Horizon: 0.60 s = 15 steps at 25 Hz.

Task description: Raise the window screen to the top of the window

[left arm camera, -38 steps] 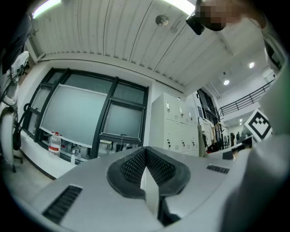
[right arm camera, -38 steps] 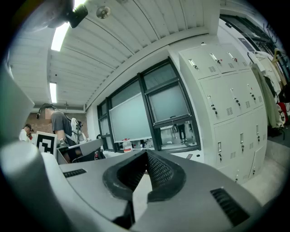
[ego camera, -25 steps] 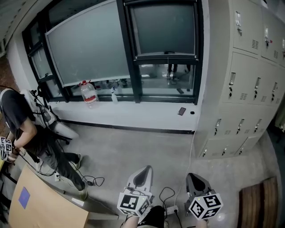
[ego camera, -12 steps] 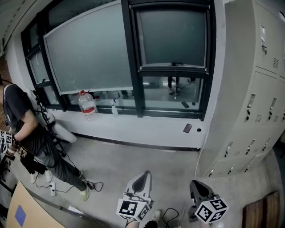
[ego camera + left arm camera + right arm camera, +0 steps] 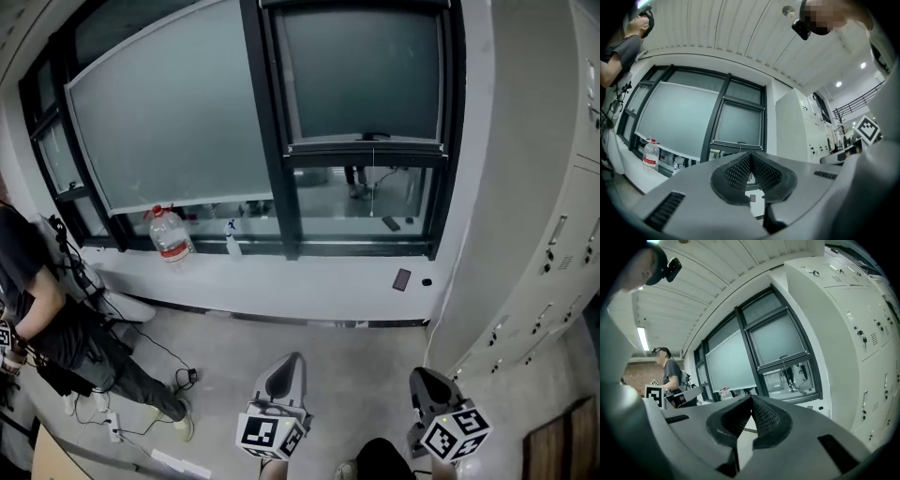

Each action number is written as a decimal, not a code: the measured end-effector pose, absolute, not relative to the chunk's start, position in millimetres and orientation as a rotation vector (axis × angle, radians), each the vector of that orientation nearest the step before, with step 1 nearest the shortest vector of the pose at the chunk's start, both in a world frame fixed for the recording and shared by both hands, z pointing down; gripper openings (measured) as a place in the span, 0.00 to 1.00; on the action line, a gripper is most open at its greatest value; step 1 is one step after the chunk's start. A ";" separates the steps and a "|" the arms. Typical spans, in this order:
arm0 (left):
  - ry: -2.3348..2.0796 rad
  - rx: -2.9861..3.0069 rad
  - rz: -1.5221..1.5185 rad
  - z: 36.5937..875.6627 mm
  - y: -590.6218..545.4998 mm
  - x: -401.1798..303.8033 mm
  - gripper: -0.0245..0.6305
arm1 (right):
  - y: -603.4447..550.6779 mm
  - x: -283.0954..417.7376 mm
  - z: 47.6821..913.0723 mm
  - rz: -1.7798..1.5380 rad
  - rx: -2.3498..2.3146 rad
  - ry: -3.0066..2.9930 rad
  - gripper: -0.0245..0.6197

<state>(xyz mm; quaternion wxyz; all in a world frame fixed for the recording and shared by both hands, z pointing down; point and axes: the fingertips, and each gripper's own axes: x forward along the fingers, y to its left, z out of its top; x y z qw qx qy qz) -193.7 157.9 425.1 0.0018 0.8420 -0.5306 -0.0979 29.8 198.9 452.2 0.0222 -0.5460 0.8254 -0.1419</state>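
Observation:
The window screen (image 5: 361, 75) is a grey panel in the black-framed right window; its bottom bar (image 5: 366, 148) sits partway down, with clear glass below and a thin pull cord (image 5: 373, 178) hanging from it. The same screen (image 5: 739, 124) shows ahead in the left gripper view, and the screen (image 5: 780, 341) again in the right gripper view. My left gripper (image 5: 286, 373) and right gripper (image 5: 427, 382) are low in the head view, over the floor, well short of the sill. Both are shut, with nothing between their jaws.
A white sill (image 5: 281, 277) holds a water bottle (image 5: 169, 234), a spray bottle (image 5: 232, 238) and a phone (image 5: 401, 278). Grey lockers (image 5: 553, 216) stand on the right. A person (image 5: 47, 328) stands at the left with cables (image 5: 141, 375) on the floor.
Both grippers have moved forward toward the window, which now looks larger and nearer. The person at the left has slid toward the frame's edge. The screen has not moved.

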 end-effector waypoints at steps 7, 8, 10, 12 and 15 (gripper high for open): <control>-1.555 2.714 -0.211 437.6 79.1 -161.2 0.04 | 111.6 61.7 456.0 -0.453 -1.756 2.518 0.05; -1.539 2.730 -0.205 437.4 63.3 -152.0 0.04 | 94.6 65.5 457.8 -0.459 -1.753 2.520 0.05; -1.515 2.752 -0.223 434.4 28.3 -133.8 0.04 | 58.5 75.7 462.8 -0.454 -1.756 2.520 0.05; -1.485 2.776 -0.246 429.4 -10.7 -116.7 0.04 | 19.3 88.5 467.4 -0.431 -1.783 2.510 0.05; -1.419 2.812 -0.237 424.5 -68.0 -94.8 0.04 | -36.6 106.1 470.4 -0.451 -1.788 2.478 0.05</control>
